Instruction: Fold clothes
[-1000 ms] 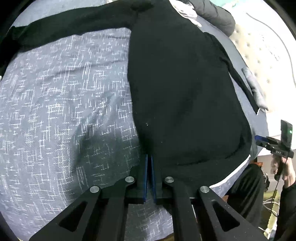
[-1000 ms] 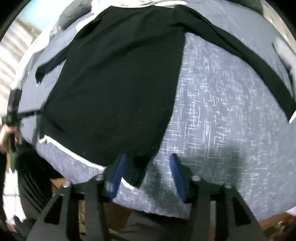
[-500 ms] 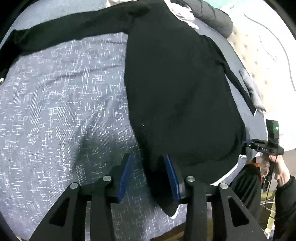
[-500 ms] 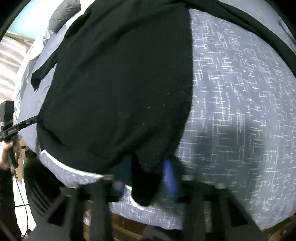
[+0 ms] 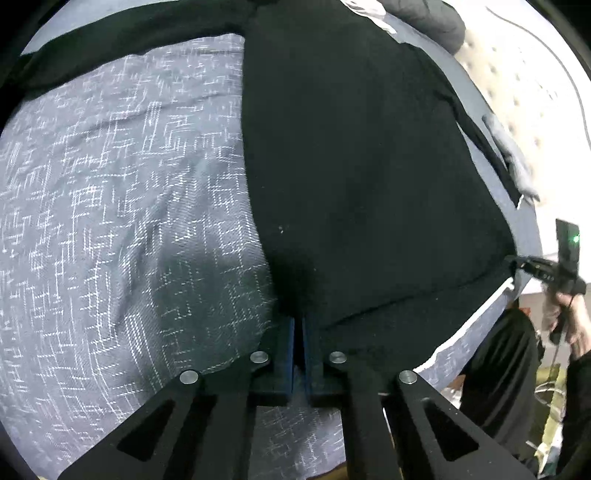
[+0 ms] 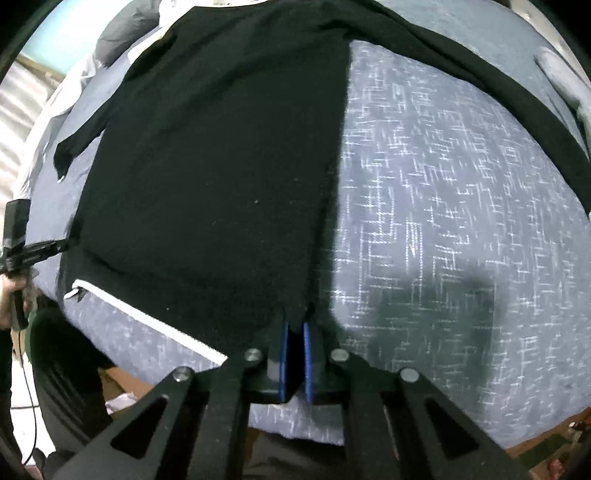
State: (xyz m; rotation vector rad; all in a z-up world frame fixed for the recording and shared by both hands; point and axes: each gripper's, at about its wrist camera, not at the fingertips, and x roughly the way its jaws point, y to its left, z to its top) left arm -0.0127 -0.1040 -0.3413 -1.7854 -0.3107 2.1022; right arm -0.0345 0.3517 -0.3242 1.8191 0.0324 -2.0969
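Left wrist: left tongs [image 5: 299, 325] clamp black sweater [image 5: 362, 155] hem.

Sweater [image 5: 362, 177] flat on bedspread [image 5: 122, 206], sleeves toward either side.

Bed: I see a bed [image 5: 122, 206] filling most of both views, covered in a grey-blue spread with a broken white line pattern; white piping runs along its near edge.
Headboard: at the bed's far right edge, in my left wrist view, a pale tufted headboard [image 5: 517, 92] with button dimples and a thin dark cable across it.
Pillows: a dark grey pillow [image 5: 432, 22] at the far end, white bedding beside it.
Floor: under the near edge I make out brown flooring [image 6: 122, 380], with a pale crumpled scrap.
Wall: a pale teal patch [image 6: 66, 48] at far left, in my right wrist view.
Light: dim and cool, soft shadows on the spread.
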